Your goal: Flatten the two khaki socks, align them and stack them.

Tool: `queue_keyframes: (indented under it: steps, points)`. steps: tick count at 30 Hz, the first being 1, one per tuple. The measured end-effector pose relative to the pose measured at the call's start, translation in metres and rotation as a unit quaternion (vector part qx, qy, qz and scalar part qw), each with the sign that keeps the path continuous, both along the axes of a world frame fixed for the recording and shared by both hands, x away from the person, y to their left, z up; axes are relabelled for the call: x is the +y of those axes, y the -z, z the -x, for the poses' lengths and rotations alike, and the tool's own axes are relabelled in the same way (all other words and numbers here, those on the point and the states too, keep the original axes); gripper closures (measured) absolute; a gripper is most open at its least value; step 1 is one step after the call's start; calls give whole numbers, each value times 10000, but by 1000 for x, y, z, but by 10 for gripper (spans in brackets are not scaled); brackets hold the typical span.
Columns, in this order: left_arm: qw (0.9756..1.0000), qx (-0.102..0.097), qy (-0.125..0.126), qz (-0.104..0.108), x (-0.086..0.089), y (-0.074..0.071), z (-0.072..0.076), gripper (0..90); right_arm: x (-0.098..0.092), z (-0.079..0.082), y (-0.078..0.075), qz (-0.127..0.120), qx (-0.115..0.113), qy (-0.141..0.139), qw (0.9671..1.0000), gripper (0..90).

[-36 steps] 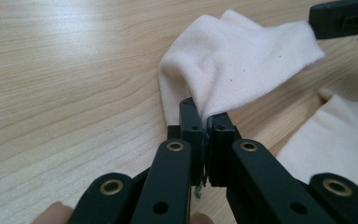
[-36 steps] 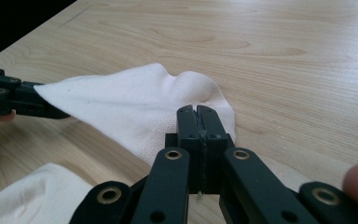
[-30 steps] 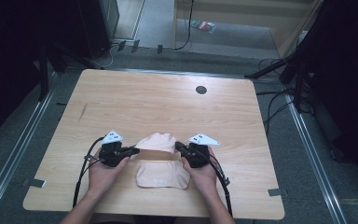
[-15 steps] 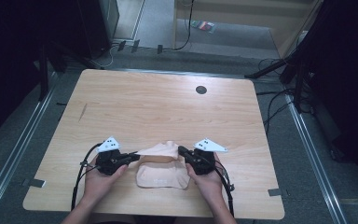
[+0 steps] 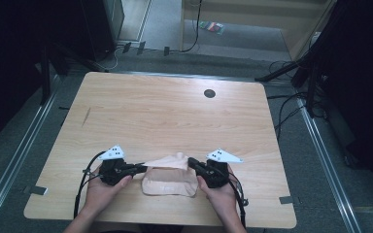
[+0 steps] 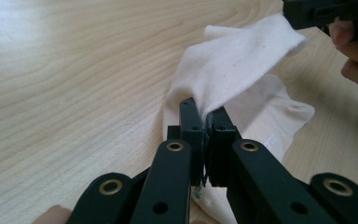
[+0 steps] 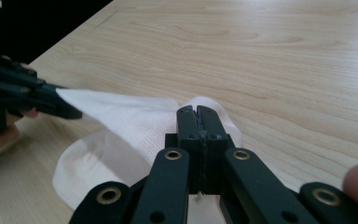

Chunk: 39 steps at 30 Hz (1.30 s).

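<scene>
Cloth (image 5: 170, 180) nr table's (image 5: 175, 111) front edge

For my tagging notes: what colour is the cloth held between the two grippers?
Plain cream cloth, no pattern; the left gripper view shows it best.

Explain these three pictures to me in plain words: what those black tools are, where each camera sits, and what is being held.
No robot here: a person's two hands each hold a black two-jaw gripper. The high view looks down on a wooden table from above the person. The left gripper and right gripper each pinch one end of a cream cloth, lifting its upper layer while the rest lies on the table. The other two pictures come from cameras riding on the grippers: the left gripper view shows its jaws shut on the cloth's edge, and the right gripper view shows the same from the opposite side. A small dark round hole marks the tabletop.
</scene>
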<state>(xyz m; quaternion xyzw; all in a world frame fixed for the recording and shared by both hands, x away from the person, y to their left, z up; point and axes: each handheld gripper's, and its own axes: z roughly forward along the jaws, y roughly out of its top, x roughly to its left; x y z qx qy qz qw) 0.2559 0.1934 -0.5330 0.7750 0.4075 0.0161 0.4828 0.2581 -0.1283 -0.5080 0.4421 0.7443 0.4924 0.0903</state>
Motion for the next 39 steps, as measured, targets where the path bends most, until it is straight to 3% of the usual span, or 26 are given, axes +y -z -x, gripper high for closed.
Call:
queue_keyframes:
  steps: [2,6,10,15,19,23,26,31,36,39]
  points:
    - [9998,199,-61,9,0,3,-5,890,3,-10,0,36,232,7,9997,900]
    - [9992,328,-222,83,5,6,-12,890,9,-29,-1,27,304,26,9995,898]
    - [9980,455,-426,79,8,10,-16,893,13,-39,5,139,99,-187,9997,840]
    - [9965,570,-605,129,15,11,-21,894,8,-32,15,255,-124,-594,9978,760]
    - [9953,577,-727,265,17,11,-22,894,13,-23,22,557,-467,-955,9928,755]
    - [9951,558,-782,227,18,11,-23,894,27,-22,24,582,-626,-1275,9882,723]
    - [9949,555,-804,255,19,10,-23,894,42,-21,26,688,-745,-1544,9828,702]
    - [9947,563,-821,261,19,10,-23,893,54,-22,35,873,-672,-1685,9795,693]
    - [9947,575,-819,244,19,11,-23,893,62,-20,40,1135,-723,-1882,9729,681]
    - [9946,568,-835,237,19,10,-23,892,65,-22,43,1327,-643,-1886,9709,667]
